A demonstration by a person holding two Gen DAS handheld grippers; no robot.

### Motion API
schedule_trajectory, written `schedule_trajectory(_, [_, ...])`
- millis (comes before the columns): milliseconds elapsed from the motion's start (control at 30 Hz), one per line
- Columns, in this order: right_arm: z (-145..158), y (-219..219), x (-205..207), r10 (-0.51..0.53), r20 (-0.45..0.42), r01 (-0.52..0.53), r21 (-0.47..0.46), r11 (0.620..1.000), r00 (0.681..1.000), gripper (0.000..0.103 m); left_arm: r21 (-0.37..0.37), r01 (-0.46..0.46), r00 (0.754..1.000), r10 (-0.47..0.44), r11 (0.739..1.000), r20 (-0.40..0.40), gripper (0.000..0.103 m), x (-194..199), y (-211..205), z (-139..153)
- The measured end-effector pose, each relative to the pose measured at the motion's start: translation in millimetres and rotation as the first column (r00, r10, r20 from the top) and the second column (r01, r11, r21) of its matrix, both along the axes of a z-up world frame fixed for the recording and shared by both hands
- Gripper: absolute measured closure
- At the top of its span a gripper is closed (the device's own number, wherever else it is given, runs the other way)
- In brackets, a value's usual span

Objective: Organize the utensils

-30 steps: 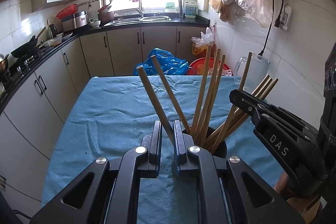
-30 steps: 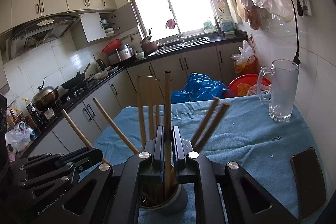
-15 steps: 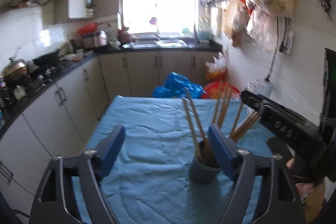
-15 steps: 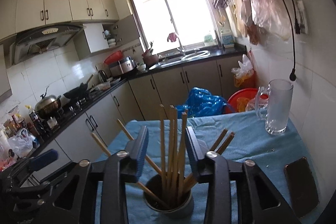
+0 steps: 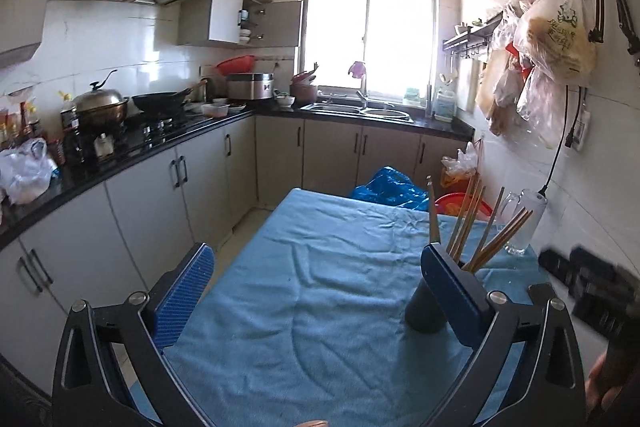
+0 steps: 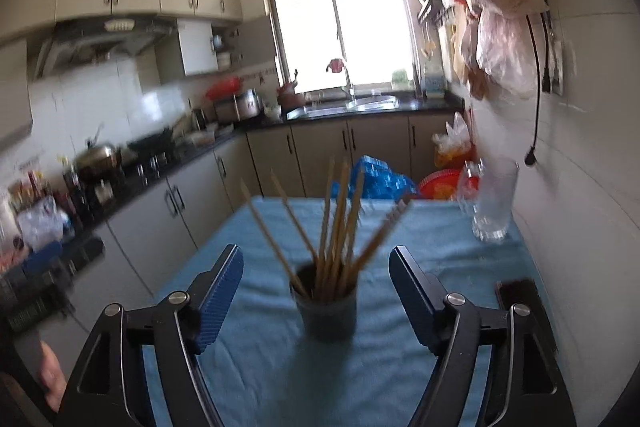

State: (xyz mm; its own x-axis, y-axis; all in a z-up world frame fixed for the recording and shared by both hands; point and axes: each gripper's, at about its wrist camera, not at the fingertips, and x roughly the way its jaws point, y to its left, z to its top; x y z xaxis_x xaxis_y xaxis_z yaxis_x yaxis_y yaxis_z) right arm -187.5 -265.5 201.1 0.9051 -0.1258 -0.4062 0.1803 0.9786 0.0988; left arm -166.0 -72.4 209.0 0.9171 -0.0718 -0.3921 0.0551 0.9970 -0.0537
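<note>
Altogether, nine chopsticks [image 6: 338, 227] fill one cup [image 6: 329, 313].

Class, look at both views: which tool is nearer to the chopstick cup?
Left. The left tool has one finger overlapping the cup; the right tool sits back, cup centred ahead.

A dark cylindrical holder [image 6: 329, 311] is stood upright on the tabletop covered by a blue cloth [image 5: 320, 267], and a bundle of wooden chopsticks [image 6: 340, 223] is held in it, fanned outward. In the right wrist view the holder is seen ahead of and between the spread fingers of the right hand-held gripper [image 6: 316, 297], apart from both. In the left wrist view it is placed to the right, partly hidden behind the right finger of the left hand-held gripper [image 5: 316, 291]. A clear glass mug [image 6: 490, 201] is set behind and right of the holder, near the wall. A flat dark phone [image 6: 518, 293] is laid at the cloth's right edge.
</note>
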Motion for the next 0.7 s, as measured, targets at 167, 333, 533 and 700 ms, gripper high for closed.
schedule_trajectory(167, [-36,0,-23,-0.002,-0.095,0.005,0.034,0.999,0.996,0.023,0.026,0.001,1.000,0.000,1.000,-0.024,0.000,-23,5,-13])
schedule_trajectory(333, [-70,-3,-34,-0.016,-0.172,0.027,0.062,0.998,0.985,0.023,0.040,-0.014,0.998,0.016,0.999,-0.057,0.000,-32,4,-29])
schedule_trajectory(533, [-89,1,-40,-0.039,-0.229,0.047,0.028,0.999,0.973,0.023,0.076,-0.038,0.996,0.045,0.996,-0.082,0.000,-34,4,-43])
schedule_trajectory(700, [-99,6,-35,-0.037,-0.260,0.044,0.019,0.999,0.965,0.022,0.084,-0.022,0.993,0.032,0.996,-0.117,0.000,-31,-1,-53])
